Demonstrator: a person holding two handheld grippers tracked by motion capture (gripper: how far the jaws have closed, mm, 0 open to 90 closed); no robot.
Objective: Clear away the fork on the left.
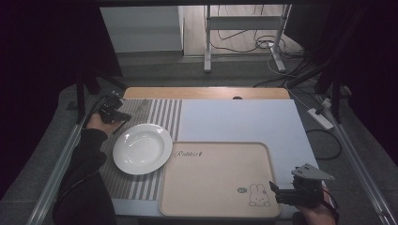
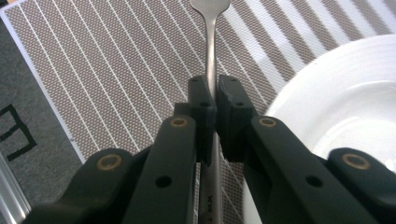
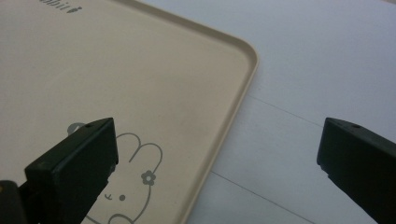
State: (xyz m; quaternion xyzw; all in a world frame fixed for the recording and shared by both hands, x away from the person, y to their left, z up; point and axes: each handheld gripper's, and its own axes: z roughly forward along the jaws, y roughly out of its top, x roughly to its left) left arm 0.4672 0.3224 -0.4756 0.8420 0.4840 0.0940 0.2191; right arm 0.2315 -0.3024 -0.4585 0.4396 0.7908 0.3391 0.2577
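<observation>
— Though the left gripper view shows a metal utensil [image 2: 211, 56] clamped between the jaws, can you tell what kind it is?
— Not surely. Its head is cut off by the top edge, so fork or spoon is unclear; the near end of the handle is hidden under the left gripper [image 2: 211, 100]. In the high view it is too small and dark to make out beside that gripper [image 1: 114, 114].
— What about the containers?
— The white plate [image 1: 142, 148] sits on the striped placemat [image 1: 159, 112] at the left, with nothing in it. The beige tray [image 1: 216, 180] lies just right of the plate, also bare apart from its printed rabbit [image 1: 257, 195] at the near right corner.
— And the tools?
— The left gripper's jaws are closed tight on the utensil's handle, which lies over the placemat just far-left of the plate. The right gripper [image 1: 281, 191] hovers at the near right, its jaws spread wide, one over the rabbit print [image 3: 133, 182], the other over the pale table cover [image 3: 299, 84] beyond the tray's rim [image 3: 243, 93]. It grips nothing.
</observation>
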